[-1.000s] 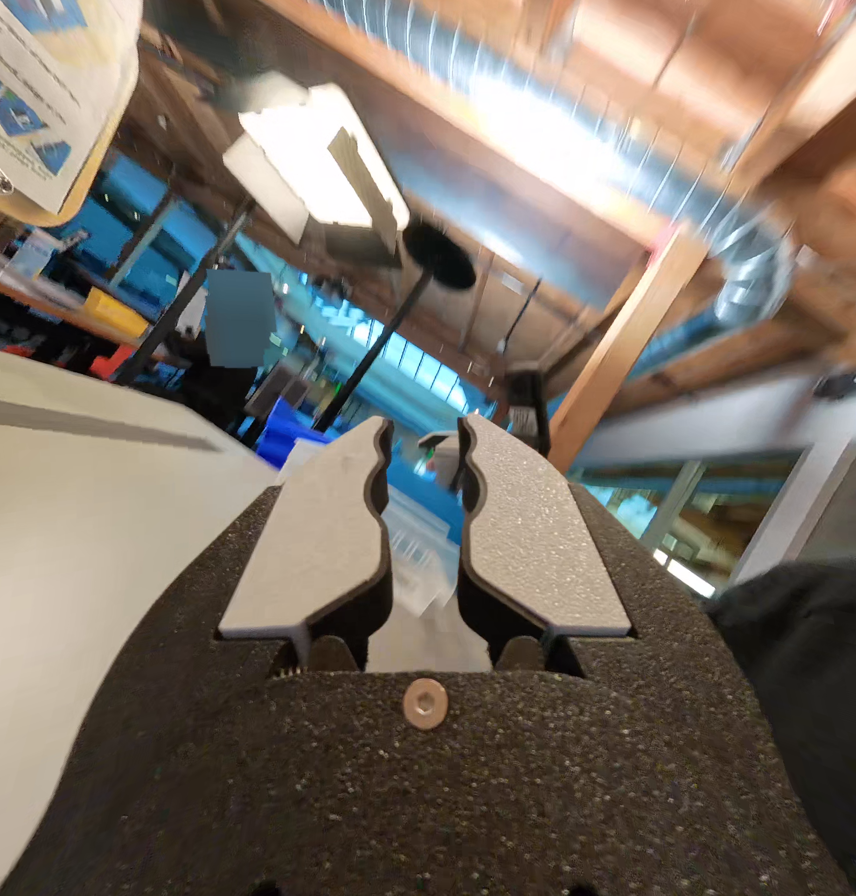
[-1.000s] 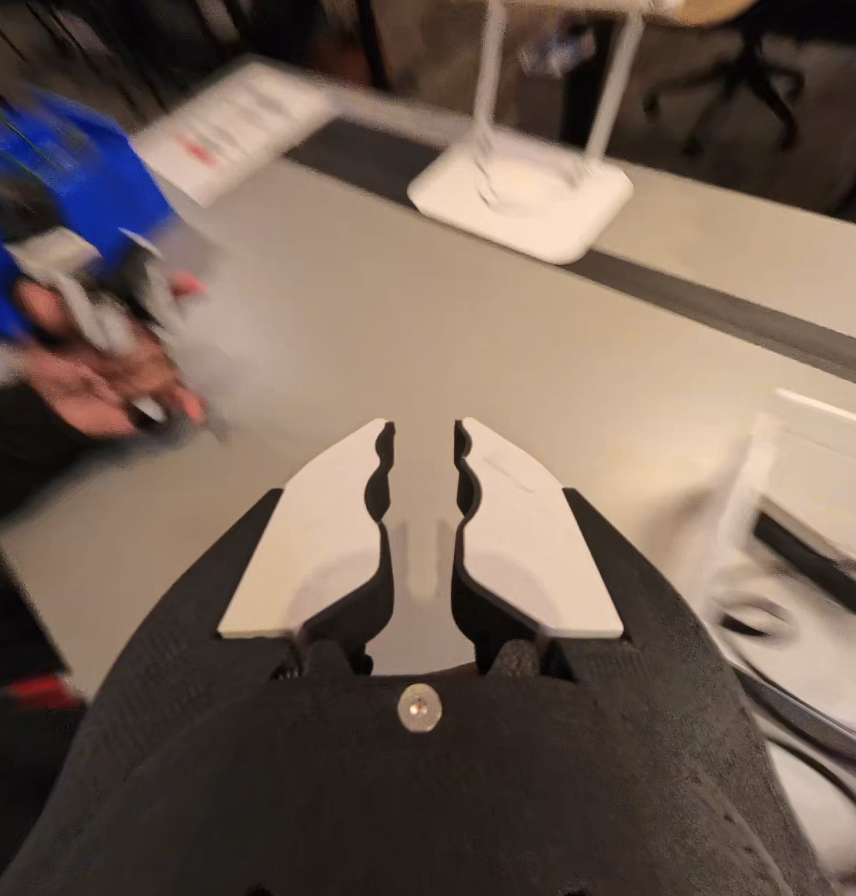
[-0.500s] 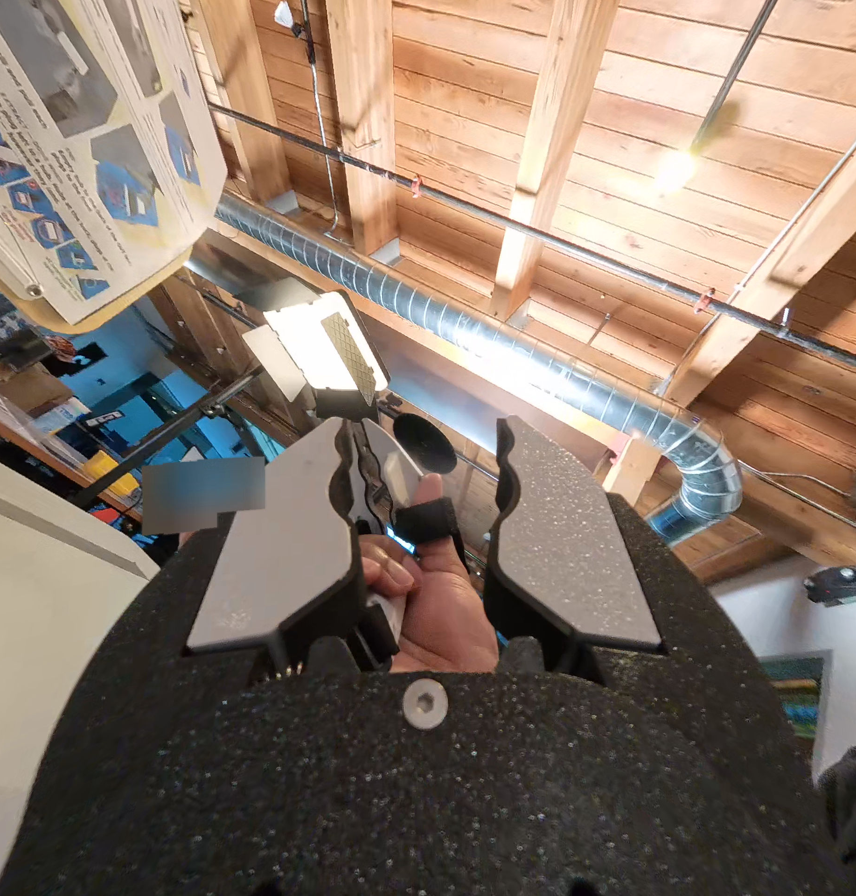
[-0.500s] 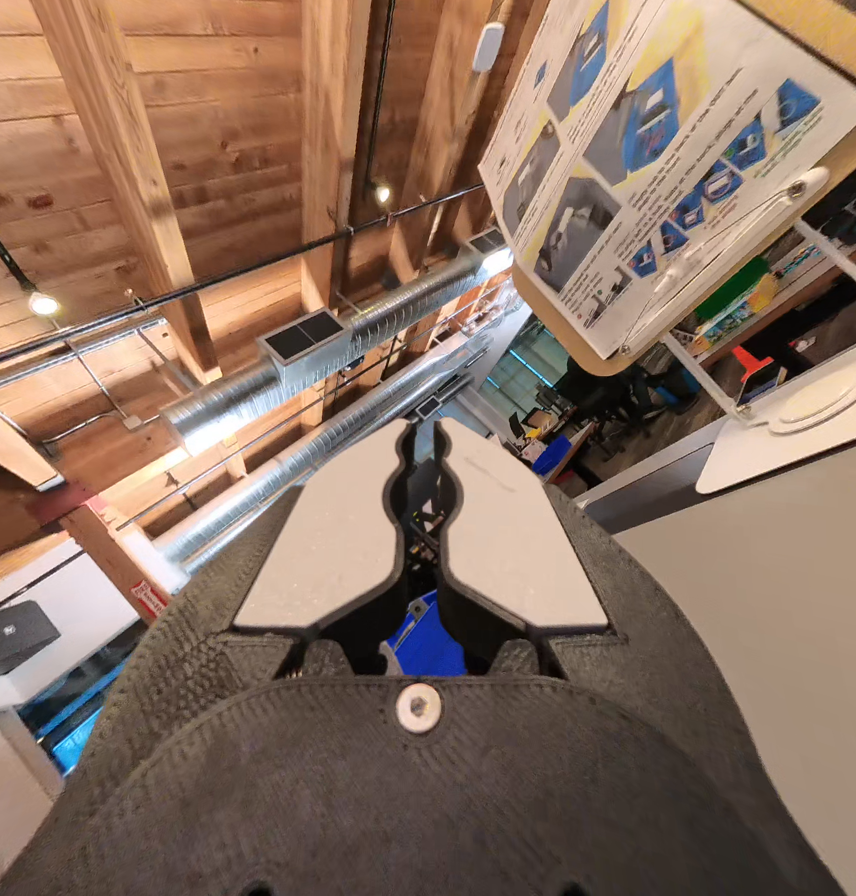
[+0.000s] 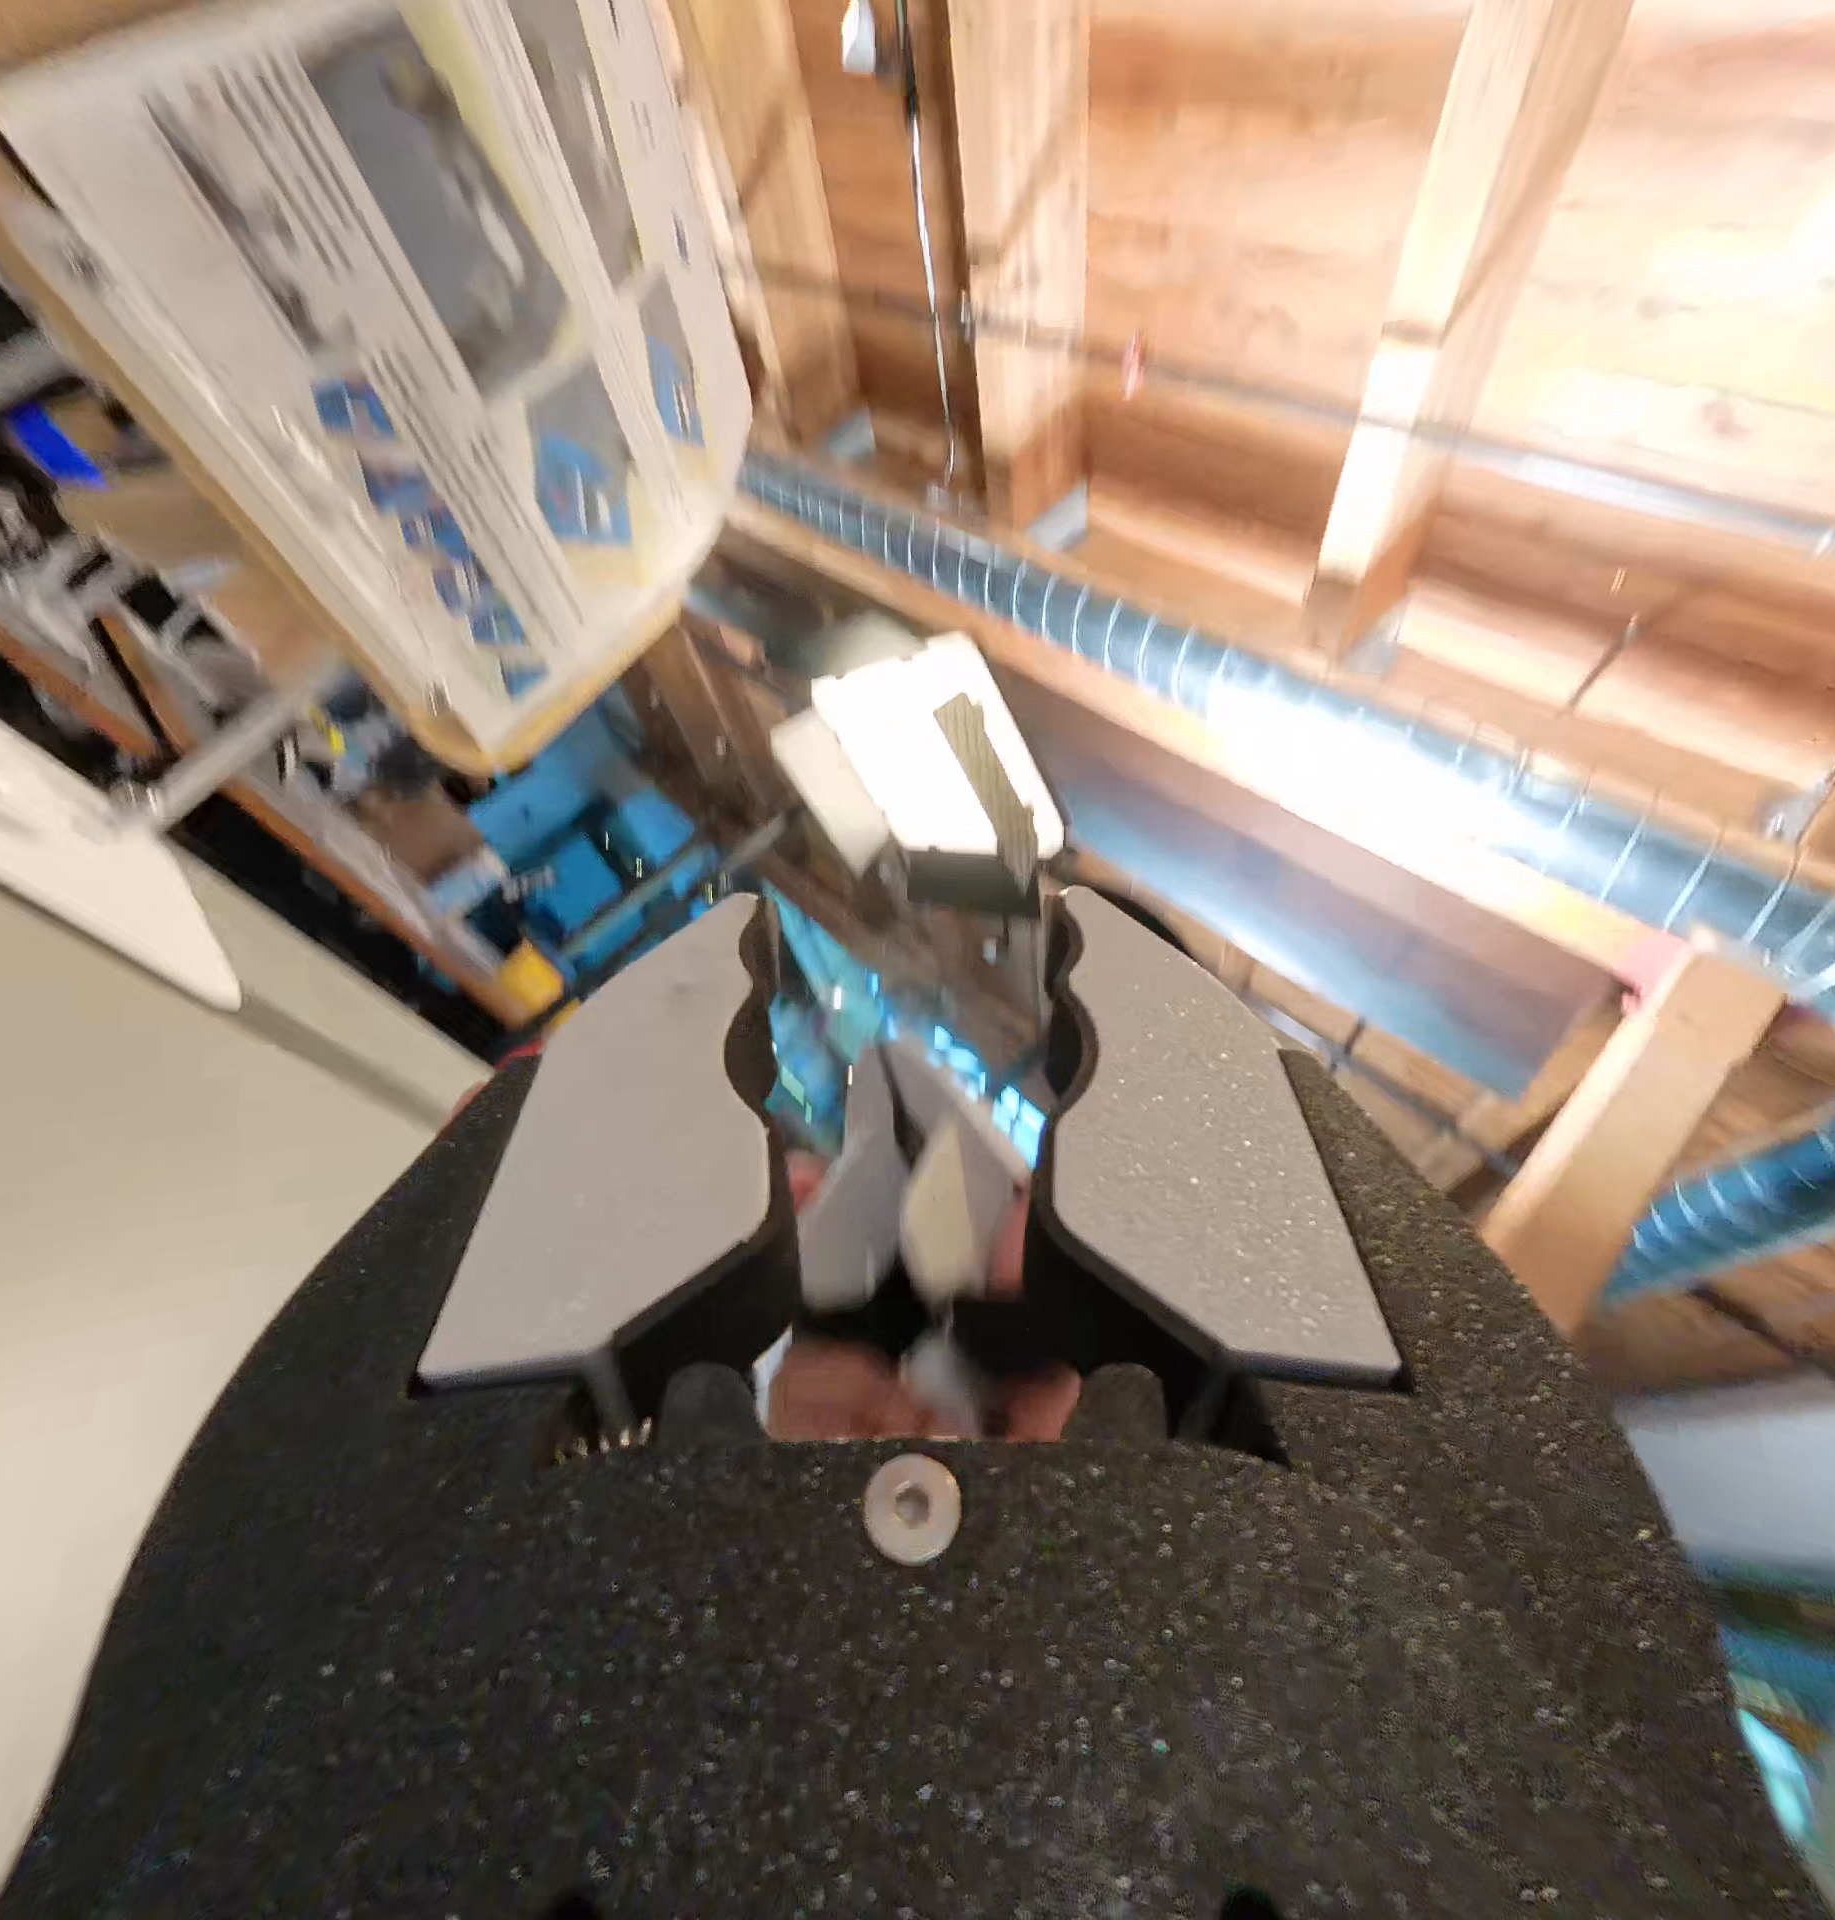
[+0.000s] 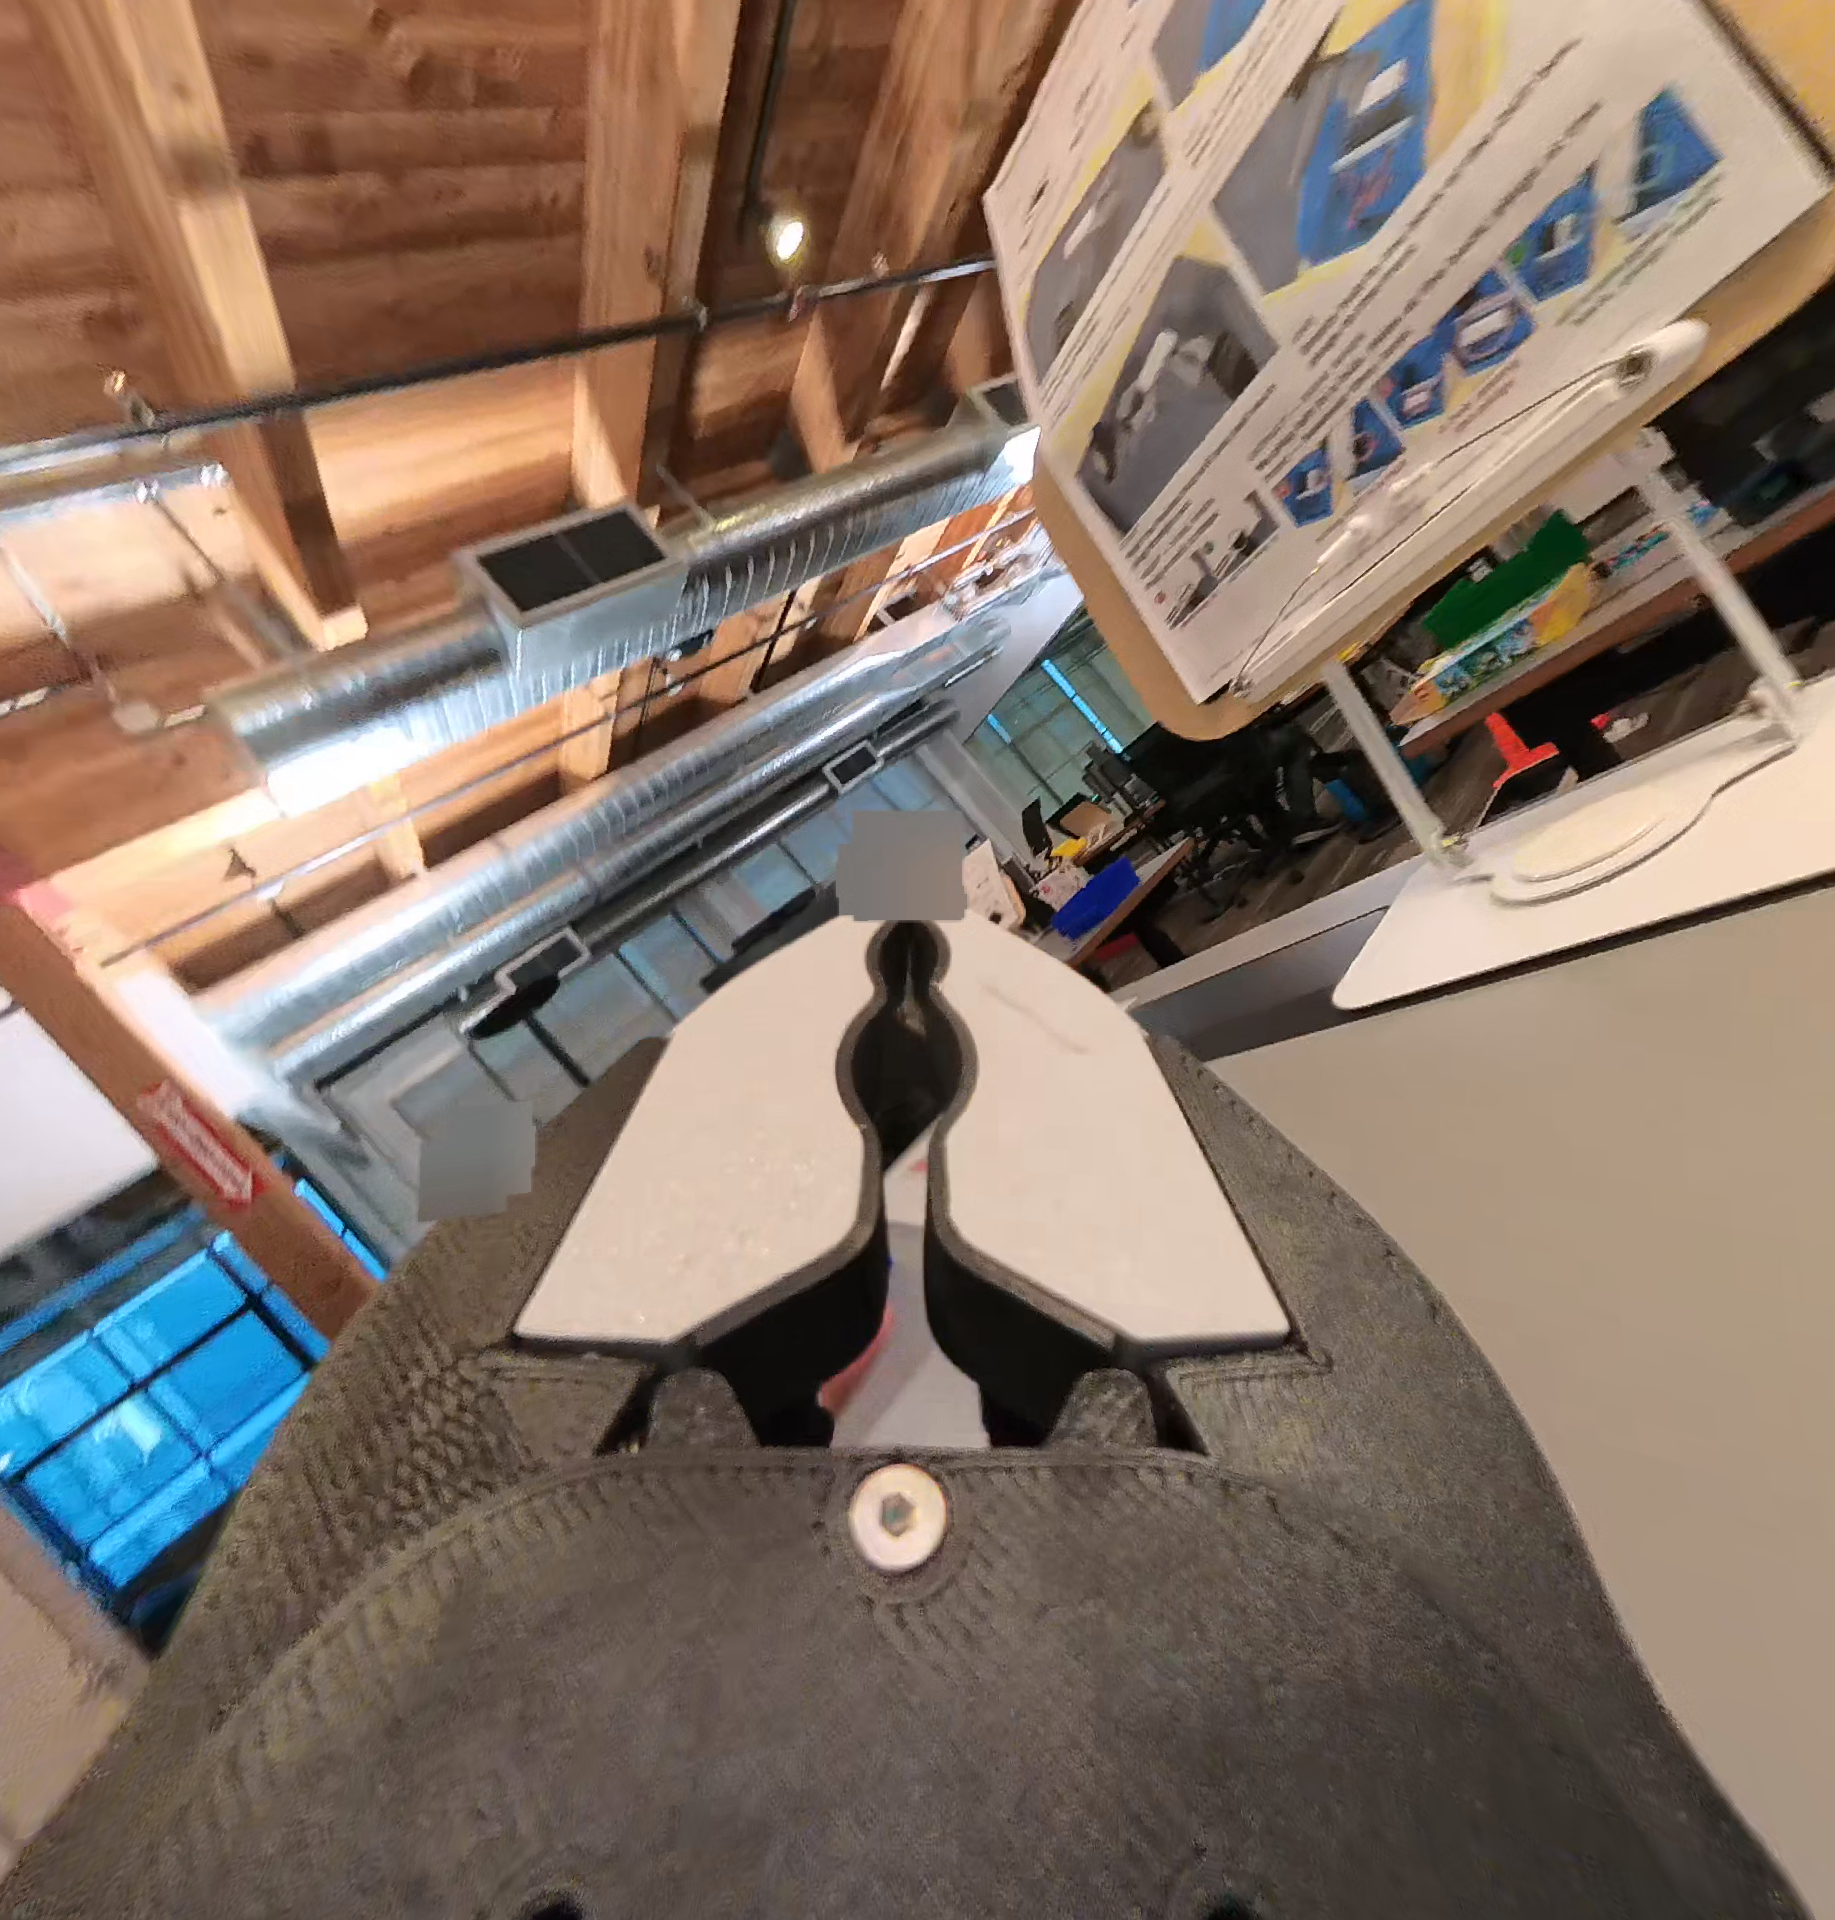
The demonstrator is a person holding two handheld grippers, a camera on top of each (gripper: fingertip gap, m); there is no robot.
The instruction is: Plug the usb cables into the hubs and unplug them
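Observation:
No USB cable or hub shows in either view; both cameras point up at the wooden ceiling. My left gripper (image 5: 908, 925) is open and holds nothing. Through its gap I see the pale fingers (image 5: 856, 1195) of another gripper, blurred, and part of a hand (image 5: 840, 1392) below them. My right gripper (image 6: 908, 940) is shut with its tips touching and nothing visible between them. A bit of a hand (image 6: 856, 1361) shows low behind its fingers.
The grey table top lies at the left of the left wrist view (image 5: 113, 1195) and at the right of the right wrist view (image 6: 1567, 1195). A board with printed sheets (image 6: 1412, 312) on a white stand (image 6: 1578, 842) rises above the table; it also shows in the left wrist view (image 5: 373, 343). A lit light panel (image 5: 923, 769) hangs ahead. Some 10 cm of space lies between my two pairs of fingers.
Both grippers swung up from the table to face the ceiling. The right gripper has closed fully. The left gripper stays open and the view through it has shifted, now blurred.

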